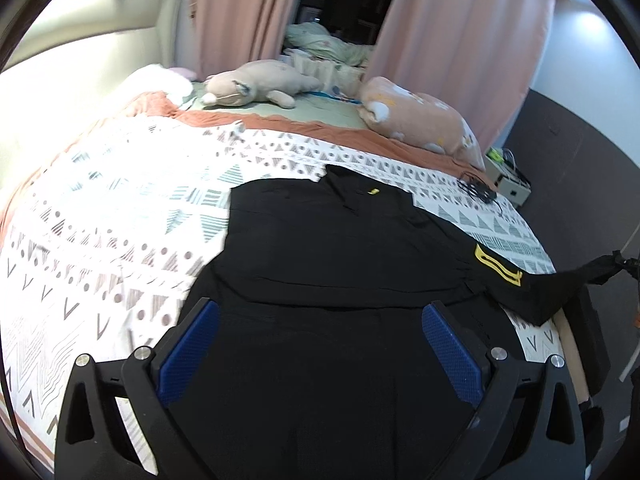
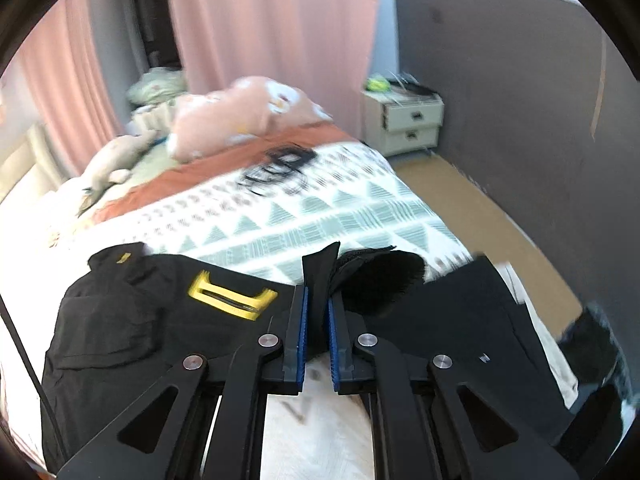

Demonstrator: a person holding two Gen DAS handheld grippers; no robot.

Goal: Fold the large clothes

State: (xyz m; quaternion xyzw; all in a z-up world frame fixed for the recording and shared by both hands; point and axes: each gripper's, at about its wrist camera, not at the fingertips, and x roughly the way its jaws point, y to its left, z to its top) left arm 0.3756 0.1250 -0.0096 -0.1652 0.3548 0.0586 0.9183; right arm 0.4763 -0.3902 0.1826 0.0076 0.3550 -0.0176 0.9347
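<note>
A large black jacket with a yellow patch on its sleeve lies spread on the patterned bedspread. My left gripper hovers open over the jacket's lower part, blue pads wide apart with nothing between them. In the right wrist view the same black jacket lies at the left with its yellow patch. My right gripper is shut on the black sleeve end, which stands up between the blue pads. The sleeve stretches off the bed's right edge, lifted at its end.
A plush toy and a pink pillow lie at the head of the bed. A tangle of black cable rests on the bedspread near the right side. A white bedside drawer unit stands by the dark wall. Pink curtains hang behind.
</note>
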